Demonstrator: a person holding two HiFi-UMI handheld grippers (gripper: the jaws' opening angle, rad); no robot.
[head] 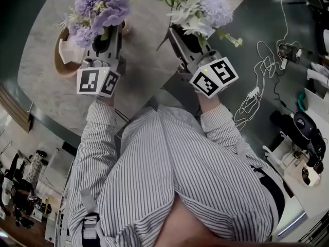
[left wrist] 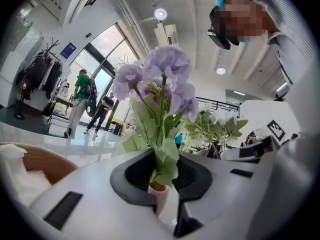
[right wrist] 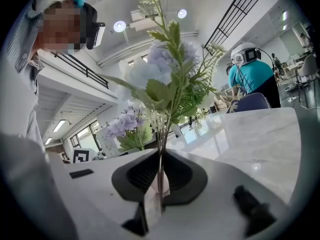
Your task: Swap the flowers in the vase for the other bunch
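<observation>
1. Near the left edge of the counter (head: 144,60) sits one wooden bowl (head: 59,70) with something white crumpled inside it.
2. Just right of the bowl, the left gripper (head: 109,35) holds the purple bunch (head: 100,6) upright. The bunch has several rounded lilac-purple pompom heads packed close together above broad, pale green leaves.
3. In the left gripper view, that gripper (left wrist: 162,184) has its jaws nearly together, pinching the bunch (left wrist: 162,79) at its leafy stems. The stems run down into the mouth of a small, pale pinkish vase (left wrist: 160,196) directly beneath the jaws.
4. Toward the counter's right edge, the right gripper (head: 190,37) is clamped on the thin bare stems of the white and lilac bunch (head: 198,9). This bunch is paler and looser, with white and soft lilac blooms among feathery green sprigs. In the right gripper view (right wrist: 160,179), one tall sprig rises above the blooms (right wrist: 165,69).
5. There are two bunches, one in each of the two grippers, with bare counter between them. I can make out one vase and one bowl.
</observation>
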